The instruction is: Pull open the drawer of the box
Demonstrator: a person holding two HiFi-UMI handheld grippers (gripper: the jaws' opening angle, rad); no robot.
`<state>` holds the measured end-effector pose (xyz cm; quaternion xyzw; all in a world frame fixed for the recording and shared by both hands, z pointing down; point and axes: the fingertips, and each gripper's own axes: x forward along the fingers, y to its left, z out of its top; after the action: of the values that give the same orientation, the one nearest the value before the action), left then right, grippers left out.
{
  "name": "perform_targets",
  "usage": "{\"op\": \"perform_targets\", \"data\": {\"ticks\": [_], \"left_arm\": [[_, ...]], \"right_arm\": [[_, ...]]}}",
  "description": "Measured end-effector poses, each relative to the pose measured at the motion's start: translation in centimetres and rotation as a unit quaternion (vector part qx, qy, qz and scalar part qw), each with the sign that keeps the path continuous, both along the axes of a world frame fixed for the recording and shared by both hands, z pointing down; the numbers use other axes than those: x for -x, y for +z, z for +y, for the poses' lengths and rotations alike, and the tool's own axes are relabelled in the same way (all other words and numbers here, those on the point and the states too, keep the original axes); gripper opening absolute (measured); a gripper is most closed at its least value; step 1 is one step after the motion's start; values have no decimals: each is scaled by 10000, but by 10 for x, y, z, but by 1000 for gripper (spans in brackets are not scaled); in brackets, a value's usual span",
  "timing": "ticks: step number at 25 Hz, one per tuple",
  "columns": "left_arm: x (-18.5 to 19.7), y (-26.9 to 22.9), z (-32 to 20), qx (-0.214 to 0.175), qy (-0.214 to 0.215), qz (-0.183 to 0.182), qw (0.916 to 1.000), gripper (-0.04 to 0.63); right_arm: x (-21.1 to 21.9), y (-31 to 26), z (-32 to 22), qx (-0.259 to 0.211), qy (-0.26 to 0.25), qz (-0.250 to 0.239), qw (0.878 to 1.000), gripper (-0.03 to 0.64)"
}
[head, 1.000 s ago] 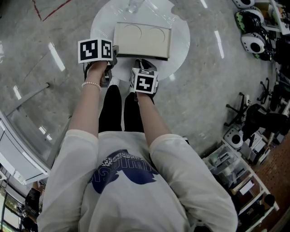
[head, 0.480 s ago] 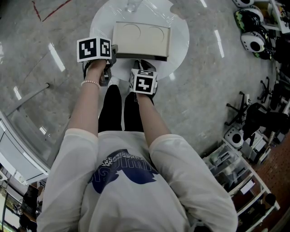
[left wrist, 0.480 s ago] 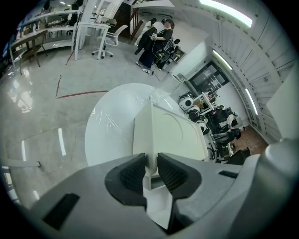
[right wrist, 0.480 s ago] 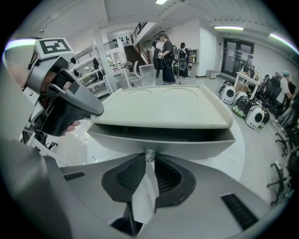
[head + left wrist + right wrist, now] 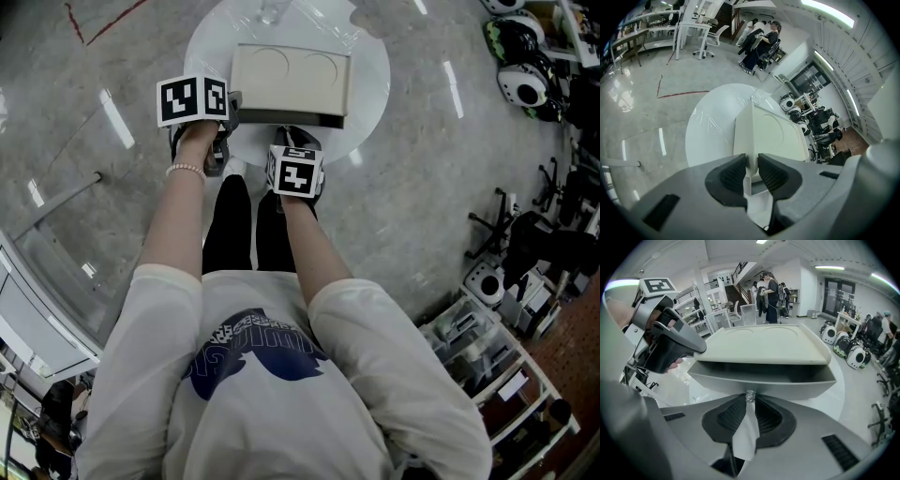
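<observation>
A cream box [image 5: 291,80] with two circles embossed on its lid lies on a round white table [image 5: 370,56]. Its drawer [image 5: 759,383] is pulled out a little toward me, showing a dark gap under the lid [image 5: 764,348]. My left gripper [image 5: 751,171] is shut on the near left corner of the box [image 5: 766,136]; it also shows in the head view [image 5: 228,105]. My right gripper [image 5: 749,401] is shut on a white ribbon pull tab [image 5: 746,427] fixed to the drawer front by a small metal ring; in the head view the right gripper [image 5: 298,139] sits at the drawer's middle.
The table stands on a glossy grey floor [image 5: 422,187]. Shelves with gear [image 5: 497,337] stand at the right, helmets [image 5: 520,56] at the upper right. People [image 5: 768,289], chairs and desks are far behind the box. My legs are right below the table edge.
Both grippers keep the same grips. The hands and the box sit a touch higher and further left in the head view; nothing else differs.
</observation>
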<state>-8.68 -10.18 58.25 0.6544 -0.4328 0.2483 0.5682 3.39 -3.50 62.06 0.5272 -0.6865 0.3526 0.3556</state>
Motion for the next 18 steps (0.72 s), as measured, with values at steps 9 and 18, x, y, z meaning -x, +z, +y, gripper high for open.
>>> {"op": "perform_targets", "data": {"ticks": [9,18], "left_arm": [[3,-1,-1,1,-41,-14,10000,90],[4,0,-1,17,-67,-13,10000,90]], "right_arm": [[3,-1,4,12,-20,-21,10000,55],[3,0,10,30,-32,-28,10000,55]]}}
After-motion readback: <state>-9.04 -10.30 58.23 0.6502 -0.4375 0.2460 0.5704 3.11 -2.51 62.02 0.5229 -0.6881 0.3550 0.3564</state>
